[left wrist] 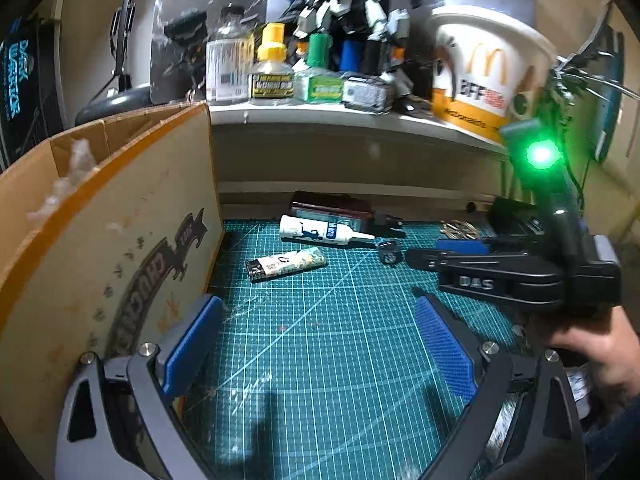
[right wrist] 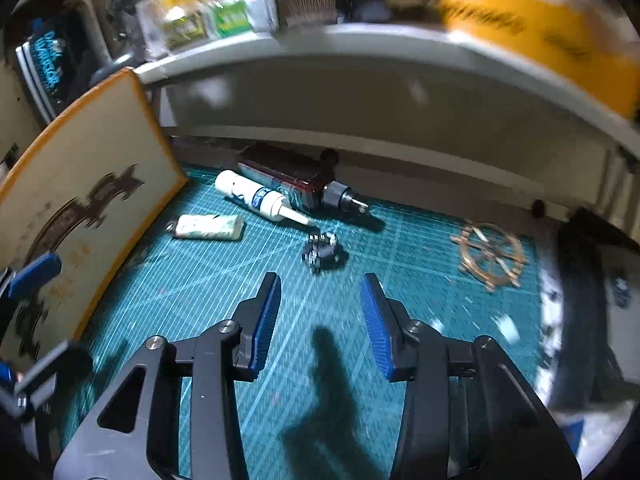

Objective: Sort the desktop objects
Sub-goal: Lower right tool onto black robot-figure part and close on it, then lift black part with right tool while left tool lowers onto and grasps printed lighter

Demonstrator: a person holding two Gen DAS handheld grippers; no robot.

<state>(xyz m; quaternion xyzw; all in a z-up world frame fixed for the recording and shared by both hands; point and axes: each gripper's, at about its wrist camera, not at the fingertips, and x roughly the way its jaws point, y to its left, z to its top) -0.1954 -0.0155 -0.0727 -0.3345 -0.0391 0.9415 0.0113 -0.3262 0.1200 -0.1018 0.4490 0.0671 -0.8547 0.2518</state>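
On the green cutting mat (left wrist: 320,360) lie a patterned lighter (left wrist: 286,264), a white glue tube (left wrist: 324,232), a dark brown bottle (left wrist: 332,206) behind it, and a small black die-like piece (left wrist: 389,251). My left gripper (left wrist: 320,324) is open and empty over the mat, beside the cardboard box (left wrist: 120,240). My right gripper (right wrist: 320,300) is open and empty, just short of the small black piece (right wrist: 322,252). The lighter (right wrist: 208,227), tube (right wrist: 260,198), bottle (right wrist: 296,178) and a brass ship's wheel (right wrist: 490,254) lie ahead of it.
The cardboard box wall (right wrist: 88,200) stands along the mat's left side. A white shelf (left wrist: 340,116) overhangs the back, holding glue bottles (left wrist: 272,68), a robot model (left wrist: 352,12) and a McDonald's cup (left wrist: 484,68). Dark clutter (right wrist: 592,300) sits at the right edge.
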